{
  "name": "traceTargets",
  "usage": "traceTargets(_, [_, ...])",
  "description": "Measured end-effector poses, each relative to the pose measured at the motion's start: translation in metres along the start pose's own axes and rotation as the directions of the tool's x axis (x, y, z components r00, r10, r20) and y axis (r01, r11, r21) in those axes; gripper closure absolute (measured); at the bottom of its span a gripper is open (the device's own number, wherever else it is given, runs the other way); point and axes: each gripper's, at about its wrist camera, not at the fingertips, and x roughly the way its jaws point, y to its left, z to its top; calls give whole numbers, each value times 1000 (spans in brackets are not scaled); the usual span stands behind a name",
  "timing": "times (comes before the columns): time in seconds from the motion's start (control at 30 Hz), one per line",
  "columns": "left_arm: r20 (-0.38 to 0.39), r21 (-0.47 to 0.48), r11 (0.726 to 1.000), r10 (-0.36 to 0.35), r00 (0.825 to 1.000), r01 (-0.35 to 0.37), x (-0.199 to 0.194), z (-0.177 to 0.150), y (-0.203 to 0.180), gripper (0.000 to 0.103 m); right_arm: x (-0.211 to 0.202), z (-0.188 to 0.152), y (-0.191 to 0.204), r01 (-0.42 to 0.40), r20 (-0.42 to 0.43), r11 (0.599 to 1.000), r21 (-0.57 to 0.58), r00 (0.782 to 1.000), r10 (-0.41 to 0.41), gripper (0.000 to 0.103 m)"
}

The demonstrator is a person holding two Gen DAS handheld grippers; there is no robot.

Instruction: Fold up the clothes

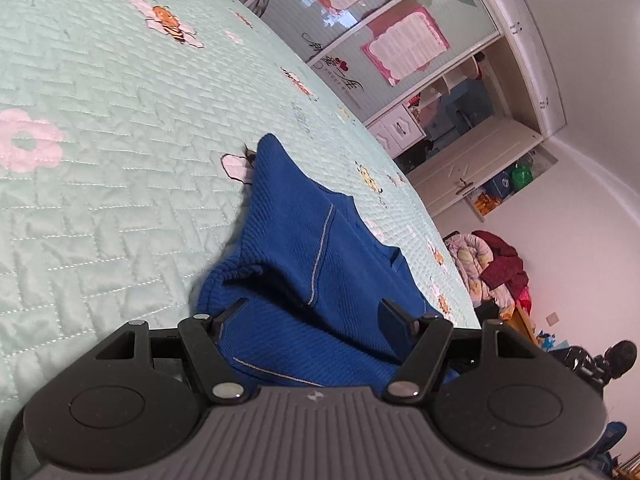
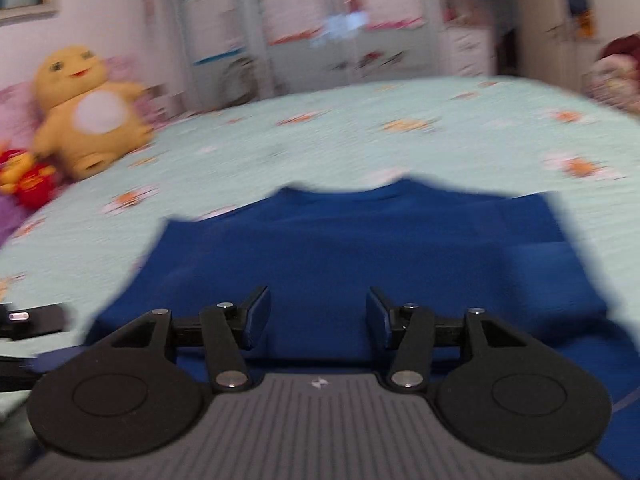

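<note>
A blue knit sweater (image 1: 304, 232) lies on the pale green quilted bed (image 1: 100, 128), one corner pointing away from me. My left gripper (image 1: 314, 312) sits low over its near, bunched edge with the jaws wide apart. Cloth fills the gap between them, but the pads do not visibly pinch it. The right wrist view is motion-blurred. In it the sweater (image 2: 360, 240) is spread flat and wide across the bed (image 2: 360, 140). My right gripper (image 2: 316, 316) hovers over the sweater's near part, open, with nothing clamped between its fingers.
A yellow plush toy (image 2: 88, 112) and a small red toy (image 2: 28, 180) sit at the bed's far left. A black part of the other gripper (image 2: 32, 324) shows at the left edge. Wardrobe doors (image 1: 380, 40) stand beyond the bed, and a heap of bedding (image 1: 492, 268) lies to its right.
</note>
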Motion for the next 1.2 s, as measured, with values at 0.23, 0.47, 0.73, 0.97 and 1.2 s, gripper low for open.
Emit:
traceTargets(0.23, [-15, 26, 999, 23, 1000, -22, 12, -3, -3, 31, -12, 11, -94, 190, -8, 950, 247, 981, -194, 43])
traceTargets(0.47, [-21, 37, 999, 30, 999, -29, 15, -6, -4, 31, 21, 34, -114, 196, -63, 961, 196, 980, -187, 47])
traceTargets(0.73, [-25, 38, 999, 28, 999, -27, 16, -7, -5, 30, 29, 59, -111, 113, -21, 959, 259, 994, -111, 98])
traceTargets(0.97, [-25, 45, 999, 29, 999, -28, 17, -8, -7, 30, 19, 99, -104, 103, 135, 969, 225, 981, -136, 98])
traceTargets(1.2, [-29, 44, 999, 24, 999, -22, 17, -8, -7, 29, 49, 32, -118, 248, -19, 945, 213, 968, -249, 81])
